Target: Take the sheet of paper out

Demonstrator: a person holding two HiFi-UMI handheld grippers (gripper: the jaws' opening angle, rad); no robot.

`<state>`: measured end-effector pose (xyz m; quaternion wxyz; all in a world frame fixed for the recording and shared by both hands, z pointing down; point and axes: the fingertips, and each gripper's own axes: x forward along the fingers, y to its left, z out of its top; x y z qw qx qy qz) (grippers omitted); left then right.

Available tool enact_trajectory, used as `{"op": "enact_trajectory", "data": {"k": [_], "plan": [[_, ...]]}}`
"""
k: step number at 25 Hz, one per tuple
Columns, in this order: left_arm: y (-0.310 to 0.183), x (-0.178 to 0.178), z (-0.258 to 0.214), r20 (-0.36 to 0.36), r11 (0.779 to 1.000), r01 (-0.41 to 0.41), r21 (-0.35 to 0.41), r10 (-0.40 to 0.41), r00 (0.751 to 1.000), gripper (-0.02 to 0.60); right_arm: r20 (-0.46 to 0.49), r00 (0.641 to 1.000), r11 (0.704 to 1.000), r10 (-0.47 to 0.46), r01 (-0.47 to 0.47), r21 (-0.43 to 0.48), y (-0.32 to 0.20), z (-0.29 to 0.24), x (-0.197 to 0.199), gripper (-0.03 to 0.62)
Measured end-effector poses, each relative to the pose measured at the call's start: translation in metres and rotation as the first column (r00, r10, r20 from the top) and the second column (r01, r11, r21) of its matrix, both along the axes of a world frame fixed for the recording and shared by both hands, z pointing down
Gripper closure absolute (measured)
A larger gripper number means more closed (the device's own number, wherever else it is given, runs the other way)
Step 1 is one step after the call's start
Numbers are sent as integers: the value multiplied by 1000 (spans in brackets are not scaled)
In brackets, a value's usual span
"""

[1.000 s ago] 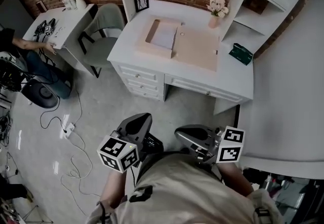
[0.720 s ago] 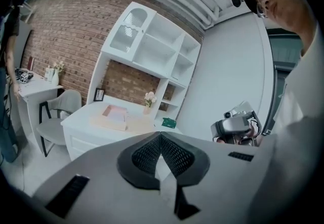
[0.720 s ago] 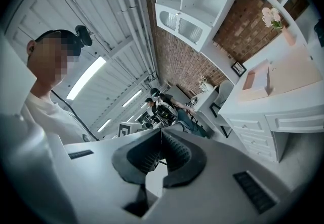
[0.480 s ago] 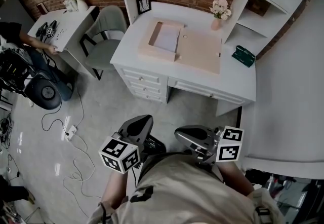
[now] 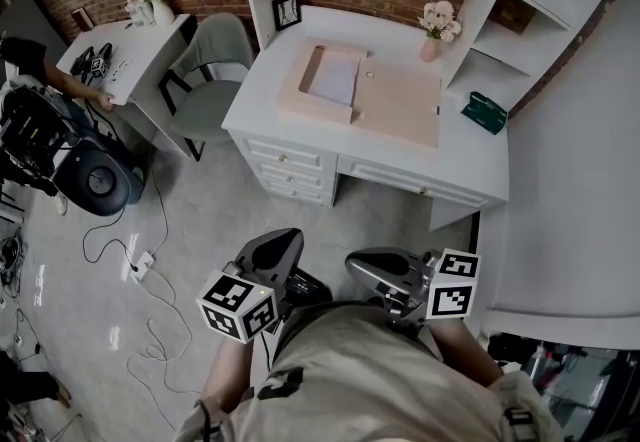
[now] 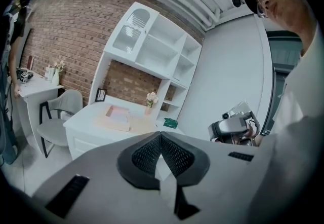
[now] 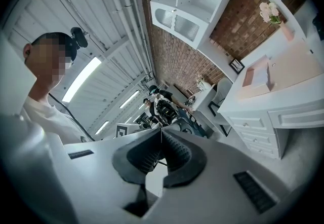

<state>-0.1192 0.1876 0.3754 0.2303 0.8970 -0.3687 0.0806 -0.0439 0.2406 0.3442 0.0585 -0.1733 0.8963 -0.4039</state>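
An open beige box file (image 5: 318, 82) lies on the white desk (image 5: 470, 155), its lid folded flat to the right. A white sheet of paper (image 5: 333, 78) rests inside the box's tray. Both grippers are held low, close to my body and far from the desk. My left gripper (image 5: 270, 255) is shut with nothing between its pads (image 6: 147, 154). My right gripper (image 5: 385, 272) is shut and empty too. The box file (image 6: 117, 115) shows small and distant in the left gripper view, and the same box file (image 7: 257, 80) shows at the right of the right gripper view.
A grey chair (image 5: 208, 75) stands left of the desk. Beyond it is a small white table (image 5: 125, 48) where another person's hand rests. On the desk are a flower vase (image 5: 436, 27), a picture frame (image 5: 287, 12) and a green item (image 5: 482, 110). Cables (image 5: 140, 265) trail on the floor.
The desk and box file have shifted slightly lower and to the right in the head view. Both grippers stay shut, still held close to my body.
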Motion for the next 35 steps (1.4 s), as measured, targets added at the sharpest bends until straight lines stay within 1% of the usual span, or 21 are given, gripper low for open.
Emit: {"op": "enact_trajectory", "data": {"k": [5, 11, 17, 23, 27, 31, 35], "plan": [[0, -16, 1, 5, 1000, -4, 0, 4, 1000, 566, 14, 1000, 1000, 16, -16, -22, -3, 2, -14, 568], [-4, -43, 4, 10, 1000, 11, -10, -11, 1000, 566, 11, 1000, 999, 11, -11, -45, -5, 5, -37, 568], [-13, -47, 5, 8, 1000, 23, -11, -23, 1000, 566, 9, 1000, 997, 25, -25, -73, -14, 8, -36, 568], [-30, -35, -3, 14, 999, 33, 8, -33, 999, 566, 3, 1000, 996, 31, -31, -78, -36, 3, -23, 568], [-29, -31, 8, 26, 999, 46, -15, -45, 999, 566, 0, 1000, 994, 29, -29, -108, -40, 13, -18, 568], [-35, -12, 13, 43, 1000, 19, -19, -18, 999, 566, -12, 999, 990, 42, -43, -131, -50, 20, -6, 568], [-39, 19, 17, 58, 999, -38, -29, 40, 997, 566, -10, 999, 989, 42, -43, -141, -63, 24, 7, 568]]}}
